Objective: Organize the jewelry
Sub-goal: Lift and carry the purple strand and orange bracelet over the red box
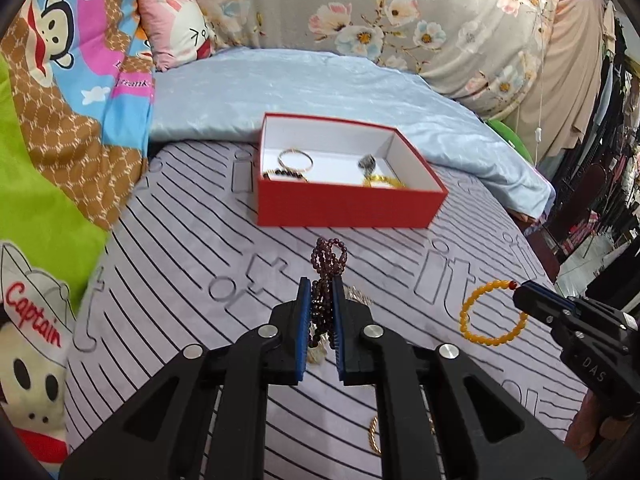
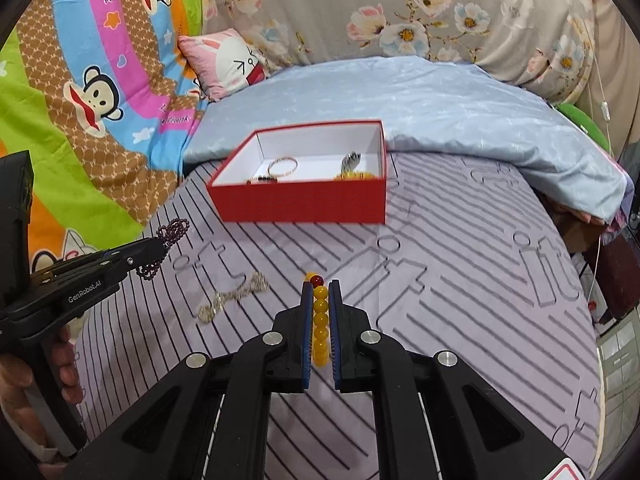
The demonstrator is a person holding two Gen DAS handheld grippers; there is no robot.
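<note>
Carry step: both grippers loaded, box not yet reached. Left gripper (image 1: 321,292), fingers pinching the dark garnet bead strand (image 1: 328,264); it's lifted off the bed (image 1: 200,248), loops poking out past the tips toward the box, the rest hanging down between the fingers. Long axis roughly along the fingers. Right gripper (image 2: 321,292), fingers pinching the yellow bracelet (image 2: 321,320) edge-on, beads in a line between the pads, red bead at the front tip; in the left view its ring stands open, hanging off the tip. Red box (image 2: 300,204) sits ahead of both on the bed, open, with a thin bangle (image 2: 282,166), dark beads and yellow pieces inside. Silver chain (image 2: 236,298) lies on the bed between the grippers; a gold piece (image 1: 373,436) near the left gripper. Next, likely: move forward over the box rim, lower, release inside. The dangling strand could catch the rim.
</note>
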